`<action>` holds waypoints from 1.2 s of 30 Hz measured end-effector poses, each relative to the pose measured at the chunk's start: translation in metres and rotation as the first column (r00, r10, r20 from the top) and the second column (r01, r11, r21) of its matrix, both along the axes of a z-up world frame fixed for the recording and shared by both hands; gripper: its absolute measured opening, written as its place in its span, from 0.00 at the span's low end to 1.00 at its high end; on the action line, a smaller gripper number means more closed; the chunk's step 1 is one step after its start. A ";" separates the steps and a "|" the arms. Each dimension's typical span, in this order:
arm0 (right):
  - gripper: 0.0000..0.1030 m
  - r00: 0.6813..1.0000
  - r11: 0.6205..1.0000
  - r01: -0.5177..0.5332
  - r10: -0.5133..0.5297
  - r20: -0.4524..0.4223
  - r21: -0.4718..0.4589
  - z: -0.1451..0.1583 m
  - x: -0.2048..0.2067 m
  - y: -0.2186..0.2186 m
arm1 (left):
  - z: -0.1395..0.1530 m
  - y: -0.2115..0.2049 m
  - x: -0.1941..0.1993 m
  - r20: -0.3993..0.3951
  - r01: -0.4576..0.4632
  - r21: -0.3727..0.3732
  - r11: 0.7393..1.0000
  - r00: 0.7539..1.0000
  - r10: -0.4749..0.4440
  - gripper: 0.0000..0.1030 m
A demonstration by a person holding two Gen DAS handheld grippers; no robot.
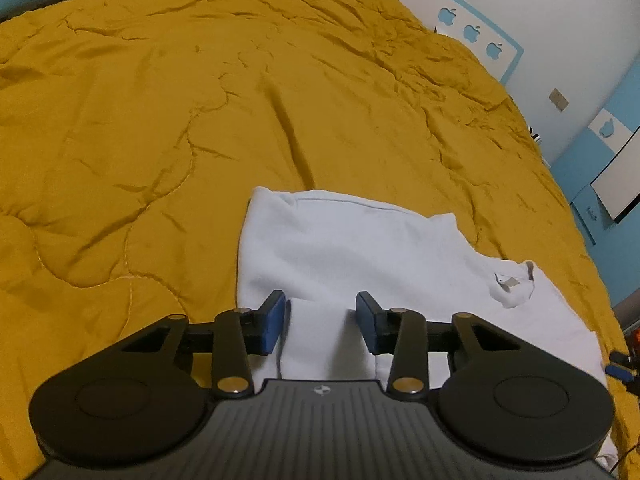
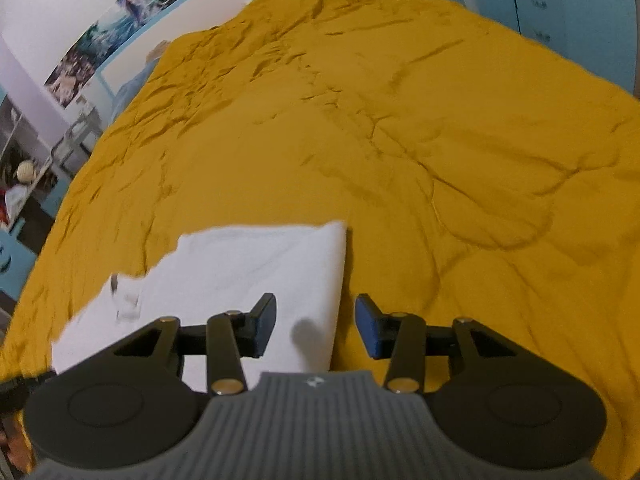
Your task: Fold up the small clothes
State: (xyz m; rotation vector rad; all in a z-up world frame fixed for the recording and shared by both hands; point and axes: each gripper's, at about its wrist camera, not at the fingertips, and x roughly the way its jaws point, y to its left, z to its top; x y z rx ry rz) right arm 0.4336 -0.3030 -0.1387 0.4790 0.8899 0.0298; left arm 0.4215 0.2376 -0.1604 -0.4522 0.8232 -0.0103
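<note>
A small white garment (image 1: 360, 252) lies partly folded on the mustard-yellow quilt (image 1: 140, 120); its neck opening with a label (image 1: 512, 284) is at the right. My left gripper (image 1: 321, 320) is open, just above the garment's near edge, with nothing between its blue pads. In the right wrist view the same garment (image 2: 248, 272) lies left of centre on the quilt (image 2: 440, 160). My right gripper (image 2: 316, 324) is open over the garment's right edge, holding nothing.
The quilt covers the whole bed around the garment. A white and blue wall with apple cut-outs (image 1: 472, 34) borders the bed's far side. Blue drawers (image 2: 536, 0) and a shelf unit (image 2: 24, 176) stand beside the bed.
</note>
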 end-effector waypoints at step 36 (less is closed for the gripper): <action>0.00 0.990 0.986 -0.140 0.138 -0.036 -0.095 -0.010 -0.098 0.009 | 0.047 0.007 -0.103 0.027 0.003 0.026 1.000 1.000 -0.004 0.51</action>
